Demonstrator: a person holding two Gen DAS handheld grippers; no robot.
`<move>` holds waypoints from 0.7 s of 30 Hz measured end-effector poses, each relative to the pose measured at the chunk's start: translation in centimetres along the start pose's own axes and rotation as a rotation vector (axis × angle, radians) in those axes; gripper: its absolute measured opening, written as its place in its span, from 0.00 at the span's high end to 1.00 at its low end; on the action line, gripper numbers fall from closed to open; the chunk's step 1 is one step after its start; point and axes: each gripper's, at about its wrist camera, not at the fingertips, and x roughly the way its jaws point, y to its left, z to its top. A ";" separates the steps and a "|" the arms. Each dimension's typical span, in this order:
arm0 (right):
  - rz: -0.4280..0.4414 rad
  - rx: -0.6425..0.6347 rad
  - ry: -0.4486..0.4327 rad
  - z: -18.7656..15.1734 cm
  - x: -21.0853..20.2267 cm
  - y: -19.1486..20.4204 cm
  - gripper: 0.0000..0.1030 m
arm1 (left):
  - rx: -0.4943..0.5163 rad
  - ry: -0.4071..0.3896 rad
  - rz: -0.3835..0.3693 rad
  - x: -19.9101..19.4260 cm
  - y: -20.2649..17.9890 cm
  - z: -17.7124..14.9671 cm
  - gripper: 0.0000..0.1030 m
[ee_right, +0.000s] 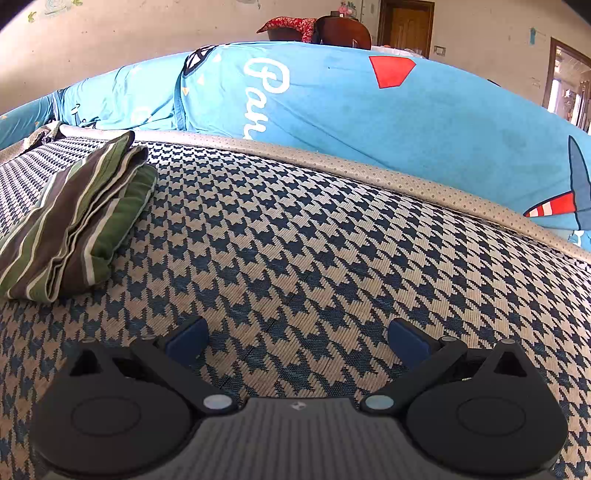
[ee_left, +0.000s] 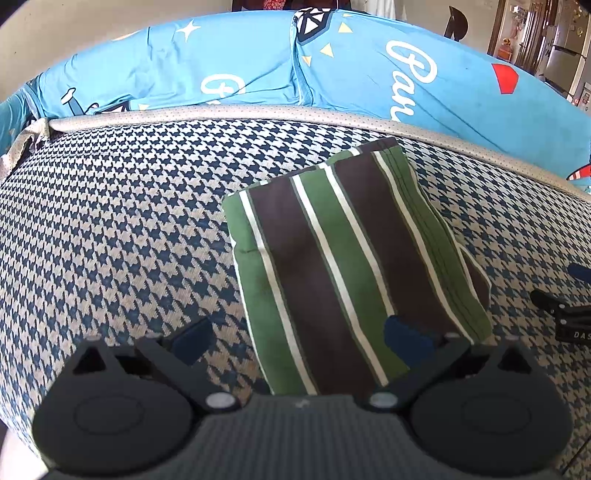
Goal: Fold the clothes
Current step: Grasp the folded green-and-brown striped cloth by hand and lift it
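Observation:
A folded garment [ee_left: 343,266] with green, brown and white stripes lies flat on the houndstooth mat [ee_left: 110,229]. My left gripper [ee_left: 299,343] hovers open just above its near edge, blue pads spread wide, nothing between them. In the right wrist view the same folded garment [ee_right: 74,214] sits at the left, its stacked layers showing. My right gripper [ee_right: 295,341] is open over bare houndstooth mat [ee_right: 332,240], well to the right of the garment. The tip of the right gripper [ee_left: 565,310] shows at the right edge of the left wrist view.
A blue printed sheet [ee_left: 258,66] with white lettering covers the bed behind the mat, past a beige dotted border [ee_left: 258,112]. The blue sheet [ee_right: 369,107] fills the back of the right view. A wooden door [ee_right: 410,26] and walls lie beyond.

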 end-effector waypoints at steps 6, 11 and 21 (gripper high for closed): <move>0.000 0.000 0.000 0.0 0.0 -0.1 0.00 | -0.027 0.023 0.024 0.6 1.3 0.0 0.00; 0.000 0.000 0.000 0.0 0.0 -0.2 0.00 | -0.050 0.042 0.043 1.2 2.5 -0.1 0.00; 0.000 0.000 -0.001 0.0 0.0 -0.2 0.00 | -0.078 0.057 0.096 2.1 4.6 0.1 0.00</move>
